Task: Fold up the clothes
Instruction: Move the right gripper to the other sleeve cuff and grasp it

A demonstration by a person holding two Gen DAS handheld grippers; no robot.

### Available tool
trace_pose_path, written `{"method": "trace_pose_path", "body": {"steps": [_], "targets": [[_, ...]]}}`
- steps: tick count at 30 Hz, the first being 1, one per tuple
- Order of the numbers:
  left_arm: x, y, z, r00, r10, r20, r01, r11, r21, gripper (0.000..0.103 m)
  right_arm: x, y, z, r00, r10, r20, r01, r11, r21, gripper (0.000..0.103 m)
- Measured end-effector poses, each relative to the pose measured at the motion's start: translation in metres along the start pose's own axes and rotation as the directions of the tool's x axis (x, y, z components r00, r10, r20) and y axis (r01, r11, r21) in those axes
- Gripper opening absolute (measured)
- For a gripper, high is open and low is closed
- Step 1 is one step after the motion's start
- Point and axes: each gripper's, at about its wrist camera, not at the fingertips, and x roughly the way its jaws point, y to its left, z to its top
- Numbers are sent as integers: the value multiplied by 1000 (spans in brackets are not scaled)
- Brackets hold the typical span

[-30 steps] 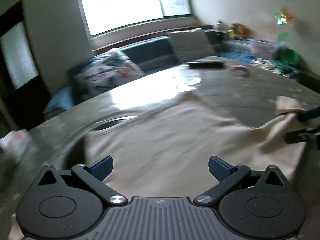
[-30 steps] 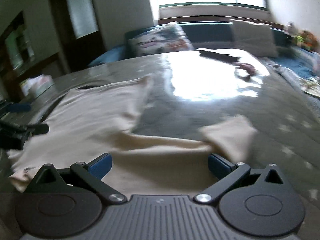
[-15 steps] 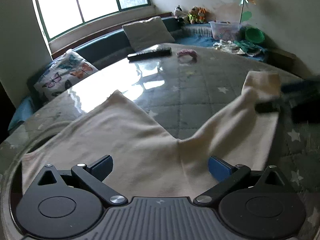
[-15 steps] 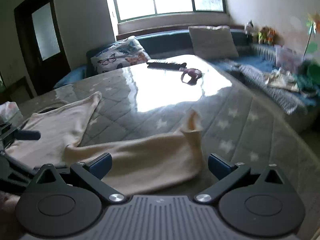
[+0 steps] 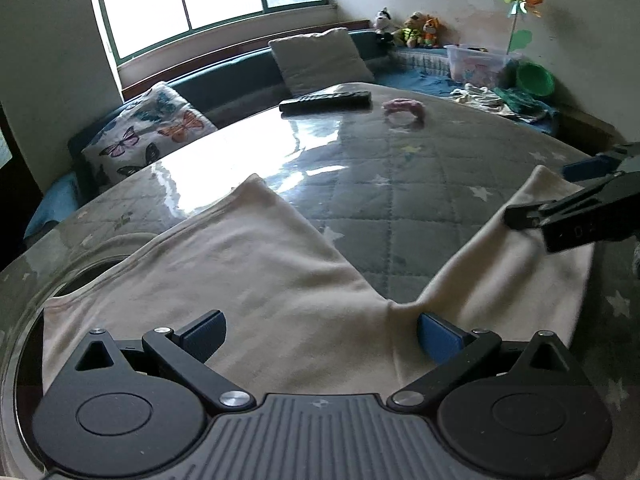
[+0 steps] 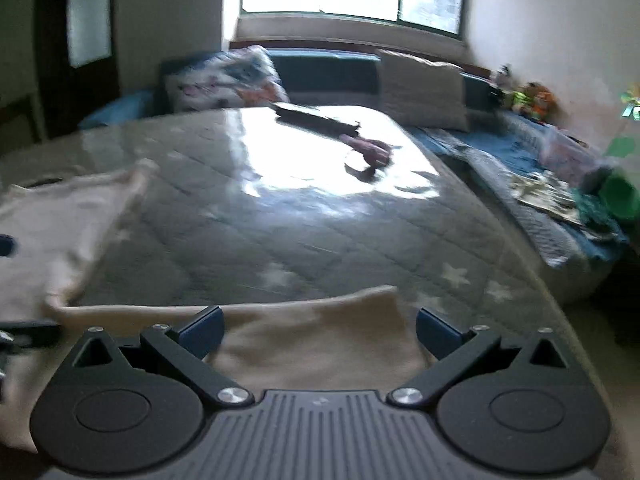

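A cream garment (image 5: 256,276) with two leg-like parts lies spread on the glass-topped table (image 5: 360,184). My left gripper (image 5: 320,328) stands open just above the cloth where the two parts meet, with nothing between its fingers. In the left wrist view my right gripper (image 5: 548,192) reaches in from the right over the end of the right part. The right wrist view is blurred. There the right gripper (image 6: 320,324) is open over that cloth end (image 6: 320,320), and the rest of the garment (image 6: 68,220) lies to the left.
A black remote (image 5: 325,101) and a pink hair tie (image 5: 402,106) lie at the table's far side. Behind it a bench holds a butterfly pillow (image 5: 148,136) and a grey pillow (image 5: 320,60). A green bowl (image 5: 535,79) and clutter sit at the right.
Both views have swung round and the garment now lies flatter and more spread out. The right gripper has come closer over the end of the right part.
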Motion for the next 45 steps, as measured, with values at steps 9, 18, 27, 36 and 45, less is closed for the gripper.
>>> {"method": "trace_pose_path", "body": {"steps": [9,18,27,36,45], "targets": [[-4,5,1,1000,6,-12,-7,1000,-28,103,-3,-31,-4,997,-79,-2,78,995,68,103],[-35,11,-28,1000,27,-9,-27,1000,0,103,-50,30,-31,994,89,67,-81,991,-111,103],[-65,15,-62,1000,25,-7,-25,999,28,103,-63,93,-42,964,264,38,-244,931,-272,103],[-73,6,-62,999,-11,48,8,997,76,103,-69,70,-44,989,145,29,-133,958,-255,103],[-63,-3,-60,998,-38,52,32,993,112,103,-76,49,-37,985,166,44,-157,975,-155,103]]}}
